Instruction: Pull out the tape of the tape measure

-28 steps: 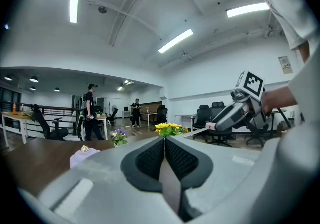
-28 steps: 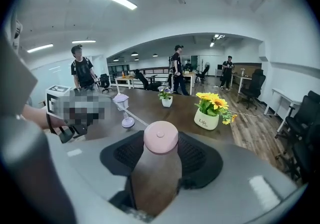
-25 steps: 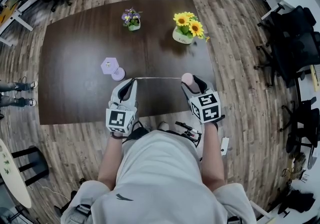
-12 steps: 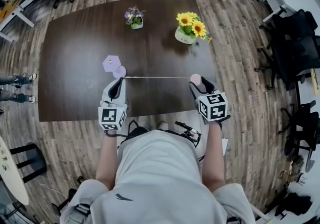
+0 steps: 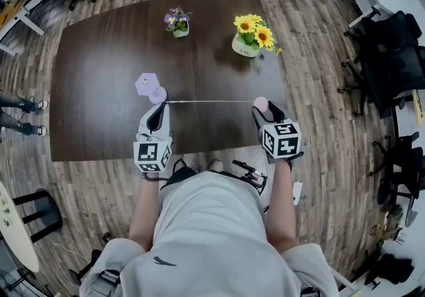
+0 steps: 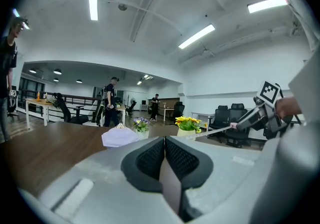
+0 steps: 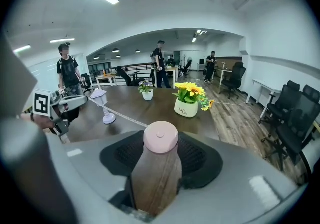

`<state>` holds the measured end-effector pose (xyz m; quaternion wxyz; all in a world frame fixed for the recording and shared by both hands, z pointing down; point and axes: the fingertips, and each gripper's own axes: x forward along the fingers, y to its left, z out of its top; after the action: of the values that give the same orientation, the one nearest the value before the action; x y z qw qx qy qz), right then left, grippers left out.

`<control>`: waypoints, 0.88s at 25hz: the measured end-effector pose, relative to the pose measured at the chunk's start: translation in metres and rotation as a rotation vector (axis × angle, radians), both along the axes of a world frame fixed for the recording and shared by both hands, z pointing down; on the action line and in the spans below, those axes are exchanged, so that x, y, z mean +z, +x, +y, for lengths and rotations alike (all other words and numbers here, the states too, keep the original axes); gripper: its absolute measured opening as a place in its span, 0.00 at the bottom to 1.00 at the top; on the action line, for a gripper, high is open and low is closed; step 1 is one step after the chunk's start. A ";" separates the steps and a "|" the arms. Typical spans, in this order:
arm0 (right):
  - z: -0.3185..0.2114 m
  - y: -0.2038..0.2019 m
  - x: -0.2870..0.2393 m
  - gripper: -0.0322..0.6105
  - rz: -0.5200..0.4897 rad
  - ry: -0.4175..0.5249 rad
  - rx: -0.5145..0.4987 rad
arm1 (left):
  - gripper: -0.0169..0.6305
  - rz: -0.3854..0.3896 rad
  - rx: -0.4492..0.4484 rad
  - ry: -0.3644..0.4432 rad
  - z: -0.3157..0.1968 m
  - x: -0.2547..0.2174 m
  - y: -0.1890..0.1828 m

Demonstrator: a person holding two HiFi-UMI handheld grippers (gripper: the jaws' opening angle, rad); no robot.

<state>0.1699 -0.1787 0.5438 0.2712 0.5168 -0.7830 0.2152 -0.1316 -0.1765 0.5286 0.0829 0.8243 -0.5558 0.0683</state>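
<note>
The pink round tape measure [image 5: 260, 102] sits between the jaws of my right gripper [image 5: 263, 109], which grips its case [image 7: 160, 137] over the table's near right part. A thin pale tape [image 5: 211, 101] runs level from it to the left, above the table. My left gripper [image 5: 161, 105] is shut on the tape's end, with its pads [image 6: 150, 154] pressed together. In the left gripper view the tape [image 6: 215, 129] leads off to the right gripper [image 6: 257, 116]. In the right gripper view the tape [image 7: 125, 116] leads to the left gripper [image 7: 65, 101].
A lavender lamp-shaped ornament [image 5: 149, 84] stands on the dark wooden table [image 5: 99, 56] just beyond my left gripper. A small purple flower pot [image 5: 176, 23] and a sunflower pot [image 5: 250, 37] stand at the far side. Black office chairs [image 5: 392, 50] are at the right. People stand in the background.
The two grippers have moved apart, the left one going left, and the tape between them has grown longer. Over the last half second they hardly moved.
</note>
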 end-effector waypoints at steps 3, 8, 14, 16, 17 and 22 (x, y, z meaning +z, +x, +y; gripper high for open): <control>0.001 0.001 0.007 0.38 0.002 -0.013 -0.007 | 0.05 -0.015 0.008 -0.024 0.000 0.010 0.001; -0.004 0.004 0.029 0.38 0.014 -0.050 -0.007 | 0.05 -0.052 0.023 -0.075 -0.007 0.033 0.006; -0.017 0.009 0.070 0.38 0.036 -0.106 -0.004 | 0.05 -0.095 0.034 -0.186 -0.021 0.083 0.010; -0.021 0.011 0.086 0.38 0.047 -0.134 -0.002 | 0.05 -0.113 0.040 -0.223 -0.025 0.099 0.013; -0.023 0.012 0.093 0.38 0.050 -0.147 0.000 | 0.05 -0.122 0.043 -0.238 -0.028 0.106 0.015; -0.031 0.017 0.123 0.38 0.090 -0.194 0.011 | 0.05 -0.175 0.049 -0.320 -0.040 0.141 0.022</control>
<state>0.1872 -0.2102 0.6664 0.3536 0.5019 -0.7425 0.2679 -0.1101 -0.2166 0.6700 0.1629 0.8049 -0.5225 0.2294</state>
